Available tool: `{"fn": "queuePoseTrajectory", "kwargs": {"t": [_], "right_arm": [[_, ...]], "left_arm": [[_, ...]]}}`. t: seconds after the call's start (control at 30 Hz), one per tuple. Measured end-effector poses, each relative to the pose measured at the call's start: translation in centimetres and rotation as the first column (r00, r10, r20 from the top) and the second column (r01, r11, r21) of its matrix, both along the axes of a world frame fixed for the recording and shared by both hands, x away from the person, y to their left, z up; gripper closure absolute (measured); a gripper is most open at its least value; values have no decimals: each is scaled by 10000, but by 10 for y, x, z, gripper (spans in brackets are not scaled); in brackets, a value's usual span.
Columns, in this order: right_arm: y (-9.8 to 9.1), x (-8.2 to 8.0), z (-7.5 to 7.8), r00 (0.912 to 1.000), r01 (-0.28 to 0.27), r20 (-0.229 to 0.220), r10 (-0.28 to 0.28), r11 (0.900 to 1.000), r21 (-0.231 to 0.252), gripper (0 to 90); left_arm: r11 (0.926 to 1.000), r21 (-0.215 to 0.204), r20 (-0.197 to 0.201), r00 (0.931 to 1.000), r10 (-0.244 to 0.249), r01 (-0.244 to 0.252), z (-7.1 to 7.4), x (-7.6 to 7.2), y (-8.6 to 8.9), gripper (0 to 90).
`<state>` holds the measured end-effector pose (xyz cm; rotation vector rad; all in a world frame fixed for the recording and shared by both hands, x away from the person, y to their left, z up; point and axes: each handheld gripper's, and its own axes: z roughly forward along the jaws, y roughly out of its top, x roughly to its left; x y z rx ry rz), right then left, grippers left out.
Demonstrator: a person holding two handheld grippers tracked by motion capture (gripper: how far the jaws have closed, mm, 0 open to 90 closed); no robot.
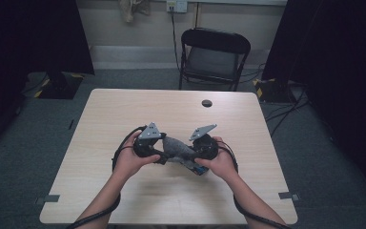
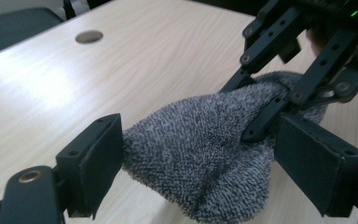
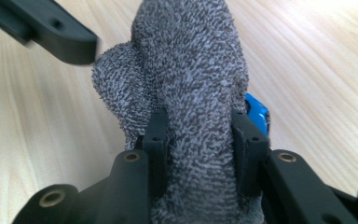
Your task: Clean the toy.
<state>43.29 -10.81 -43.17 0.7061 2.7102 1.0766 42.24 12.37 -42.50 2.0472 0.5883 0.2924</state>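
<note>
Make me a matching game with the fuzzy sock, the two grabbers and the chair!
Things:
1. grey sock
2. left gripper
3. right gripper
4. black chair

States:
A. jaws wide apart on either side of the sock
B. stands behind the table
C. jaws squeezed on the sock
D. fuzzy, held between both grippers

Pairs: 1-D, 2-A, 3-C, 4-B

Right gripper jaws pinch a grey fuzzy cloth — pads press into it on both sides, fabric bunched between them. Cloth runs up and away over the light wooden table. Blue object peeks out behind the right-hand jaw, just touching the cloth. Another black jaw at upper left — just beside the cloth's edge.
</note>
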Motion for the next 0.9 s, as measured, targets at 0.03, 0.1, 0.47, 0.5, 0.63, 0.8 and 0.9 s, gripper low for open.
{"fn": "queuePoseTrajectory", "kwargs": {"t": [0.03,0.1,0.47,0.5,0.63,0.8,0.9], "right_arm": [[1,0,-1,9999,-131,-13,131,9999,22,644],[1,0,-1,9998,-202,-58,202,9998,34,645],[2,1,4,9988,-420,-254,428,9986,327,650],[2,1,3,9989,-387,-256,396,9988,314,649],[0,1,1,9994,-278,-172,287,9982,538,627],[4,-1,3,9999,-132,53,128,9971,750,525],[5,0,5,9994,244,205,-264,9954,926,397]], "left_arm": [[10000,-2,-78,10000,3,-3,-2,1,0,158],[9999,142,-195,9998,-58,61,-6,2,1,160],[9966,676,-633,9970,-437,480,-17,1,-1,516],[9968,670,-851,9956,-387,445,-17,1,-1,638],[9973,650,-1160,9929,-261,338,-13,-2,2,756],[9991,427,-1365,9906,50,8,-8,-3,11,778],[9991,350,-1352,9904,282,-236,-8,-4,18,781]]}}
